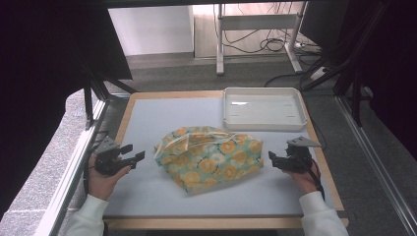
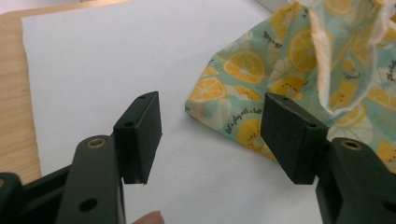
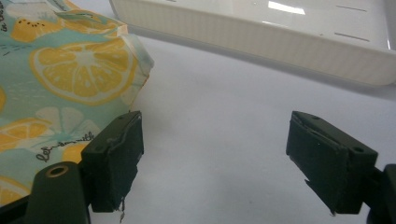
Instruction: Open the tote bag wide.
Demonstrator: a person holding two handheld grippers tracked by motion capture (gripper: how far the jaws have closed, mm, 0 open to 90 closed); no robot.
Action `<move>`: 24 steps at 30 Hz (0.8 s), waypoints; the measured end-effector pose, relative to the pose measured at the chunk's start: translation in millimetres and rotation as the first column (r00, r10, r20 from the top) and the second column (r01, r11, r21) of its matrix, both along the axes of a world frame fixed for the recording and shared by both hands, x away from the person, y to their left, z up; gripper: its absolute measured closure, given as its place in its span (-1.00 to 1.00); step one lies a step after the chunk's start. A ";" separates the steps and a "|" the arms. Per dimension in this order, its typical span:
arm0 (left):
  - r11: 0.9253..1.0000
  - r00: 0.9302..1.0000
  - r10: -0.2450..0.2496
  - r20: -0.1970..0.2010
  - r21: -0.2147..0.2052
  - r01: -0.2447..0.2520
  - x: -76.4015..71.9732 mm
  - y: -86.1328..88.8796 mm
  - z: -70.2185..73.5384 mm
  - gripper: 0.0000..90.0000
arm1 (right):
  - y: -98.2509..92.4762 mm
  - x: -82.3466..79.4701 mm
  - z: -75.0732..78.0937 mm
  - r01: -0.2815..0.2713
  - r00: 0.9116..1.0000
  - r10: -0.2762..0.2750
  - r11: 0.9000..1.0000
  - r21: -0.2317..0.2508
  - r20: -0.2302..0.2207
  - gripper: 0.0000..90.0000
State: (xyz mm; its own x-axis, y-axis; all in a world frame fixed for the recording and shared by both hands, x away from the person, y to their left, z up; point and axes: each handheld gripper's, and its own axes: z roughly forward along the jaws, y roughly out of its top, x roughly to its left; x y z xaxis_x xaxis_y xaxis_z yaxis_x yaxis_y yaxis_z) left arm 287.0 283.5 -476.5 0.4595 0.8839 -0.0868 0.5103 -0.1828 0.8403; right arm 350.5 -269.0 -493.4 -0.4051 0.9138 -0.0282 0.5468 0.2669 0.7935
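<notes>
A crumpled cloth bag (image 1: 211,157) printed with orange slices on teal lies in the middle of the pale mat. My left gripper (image 1: 134,152) hovers just left of it, jaws apart with nothing between them; the bag's corner (image 2: 219,100) lies beyond the gap, and a cream handle (image 2: 327,60) loops up at the right. My right gripper (image 1: 273,161) sits just right of the bag, open and empty, with the bag's edge (image 3: 70,70) beside its left finger (image 3: 114,158).
A white rectangular tray (image 1: 264,109) stands at the back right of the mat; its long wall (image 3: 261,42) runs ahead of my right gripper. The wooden table edge (image 1: 129,110) frames the mat. Metal rails flank both sides.
</notes>
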 end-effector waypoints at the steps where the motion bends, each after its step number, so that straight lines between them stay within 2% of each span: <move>1: 1.000 1.000 -0.006 0.009 0.004 0.006 -0.3 -1.9 2.7 -0.12 | 0.0 0.1 -0.1 0.001 1.000 -0.001 1.000 0.000 0.000 -0.58; 4: 0.999 0.999 -0.039 0.035 0.017 0.039 -0.5 -9.9 13.1 -0.12 | 0.2 0.2 -0.3 0.003 1.000 -0.003 1.000 -0.003 -0.002 -0.58; 10: 0.995 0.994 -0.102 0.034 0.014 0.101 1.9 -25.7 27.9 -0.15 | 0.3 -0.4 0.2 0.000 1.000 0.000 1.000 -0.003 0.000 -0.58; 17: 0.991 0.989 -0.134 0.062 0.022 0.132 5.4 -37.3 45.9 -0.14 | -0.3 -0.7 0.6 0.005 1.000 -0.005 1.000 -0.001 -0.002 -0.58; 24: 0.987 0.985 -0.162 0.056 0.024 0.160 13.6 -47.4 60.7 -0.14 | -1.2 -0.5 0.6 0.011 1.000 -0.011 1.000 0.001 -0.002 -0.58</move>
State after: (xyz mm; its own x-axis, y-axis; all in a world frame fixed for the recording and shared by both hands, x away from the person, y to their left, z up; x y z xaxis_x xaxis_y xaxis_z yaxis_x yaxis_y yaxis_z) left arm 300.5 236.1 -415.8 0.5997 0.7993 -0.0399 0.4236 -0.2748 0.8632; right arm 349.9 -270.2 -492.8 -0.3949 0.9183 -0.0262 0.5512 0.2597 0.7929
